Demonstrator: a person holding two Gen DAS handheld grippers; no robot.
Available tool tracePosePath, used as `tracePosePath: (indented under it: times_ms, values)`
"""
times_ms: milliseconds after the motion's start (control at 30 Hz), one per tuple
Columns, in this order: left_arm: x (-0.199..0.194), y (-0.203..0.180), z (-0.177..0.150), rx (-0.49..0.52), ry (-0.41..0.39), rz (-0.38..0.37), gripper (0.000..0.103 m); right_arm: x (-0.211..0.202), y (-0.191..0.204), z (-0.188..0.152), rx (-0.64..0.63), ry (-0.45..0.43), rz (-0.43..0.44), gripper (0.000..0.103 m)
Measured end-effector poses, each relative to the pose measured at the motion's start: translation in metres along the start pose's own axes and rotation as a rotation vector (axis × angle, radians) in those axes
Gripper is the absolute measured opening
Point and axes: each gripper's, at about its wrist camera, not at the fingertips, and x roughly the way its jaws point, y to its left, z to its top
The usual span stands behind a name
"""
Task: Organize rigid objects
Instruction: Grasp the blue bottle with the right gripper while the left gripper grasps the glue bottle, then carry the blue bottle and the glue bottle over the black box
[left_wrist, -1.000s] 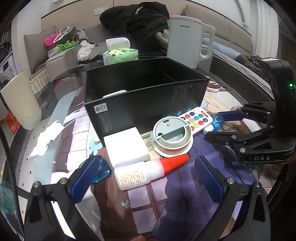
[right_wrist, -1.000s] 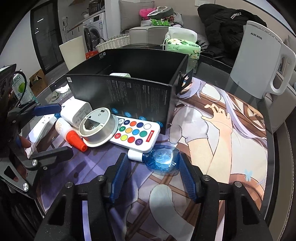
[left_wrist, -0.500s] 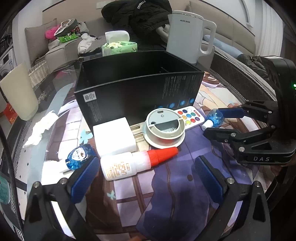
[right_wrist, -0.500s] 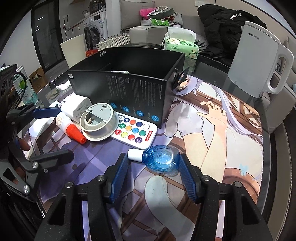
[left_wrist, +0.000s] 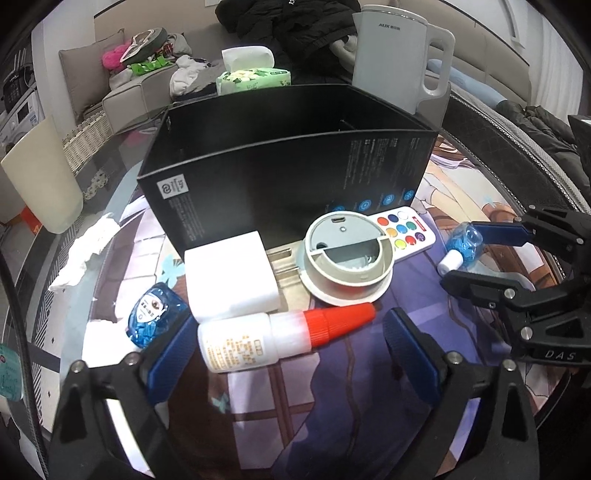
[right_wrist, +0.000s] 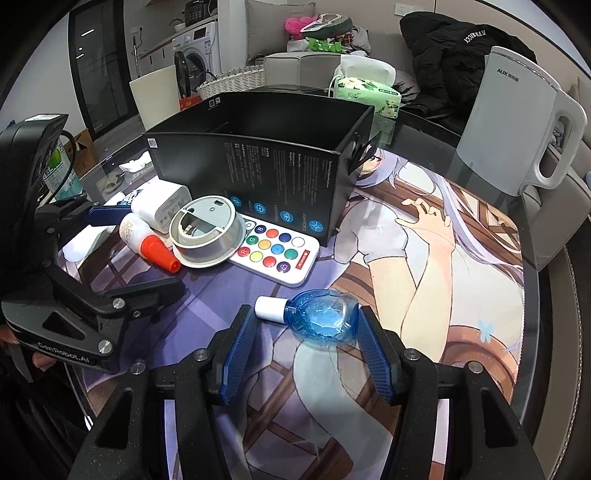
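Note:
A black open box (left_wrist: 288, 162) stands on the table. In front of it lie a white charger cube (left_wrist: 231, 273), a grey round device (left_wrist: 347, 254), a white remote with coloured buttons (left_wrist: 406, 232) and a white glue bottle with a red cap (left_wrist: 280, 339). My left gripper (left_wrist: 288, 354) is open, its fingers on either side of the glue bottle. A small blue bottle (left_wrist: 153, 315) lies just left of it. My right gripper (right_wrist: 306, 347) is open around another blue bottle with a white cap (right_wrist: 317, 321), which lies on the mat.
A white kettle (right_wrist: 517, 125) stands at the right, behind the box. A green tissue pack (right_wrist: 365, 92) lies behind the box. A cream cup (left_wrist: 44, 177) and crumpled tissue (left_wrist: 88, 247) are at the left. The anime mat (right_wrist: 443, 258) covers the glass table.
Both grippers have pulled back from the box, so the objects sit farther off. The blue bottle stays between the right fingers. The small blue bottle now shows beside the left finger.

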Motion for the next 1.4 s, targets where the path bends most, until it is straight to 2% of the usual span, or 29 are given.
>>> tracePosePath:
  times_ms: [67, 400, 800, 1133, 1400]
  values:
    - [-0.001, 0.0, 0.001, 0.002, -0.011, -0.002, 0.086, 0.0, 0.0, 0.0, 0.001, 0.0, -0.001, 0.057]
    - [-0.005, -0.003, -0.003, 0.028, -0.031, -0.009, 0.086, -0.001, 0.001, -0.001, -0.004, -0.002, -0.005, 0.057]
    - [-0.028, 0.001, -0.007, 0.053, -0.114, -0.039, 0.086, -0.011, 0.004, 0.01, 0.004, -0.044, -0.001, 0.057]
    - [-0.048, 0.008, 0.0, 0.04, -0.175, -0.075, 0.086, -0.036, 0.005, 0.028, 0.022, -0.141, 0.008, 0.057]
    - [-0.07, 0.01, 0.023, 0.061, -0.258, -0.051, 0.086, -0.06, 0.006, 0.054, 0.041, -0.233, 0.019, 0.057]
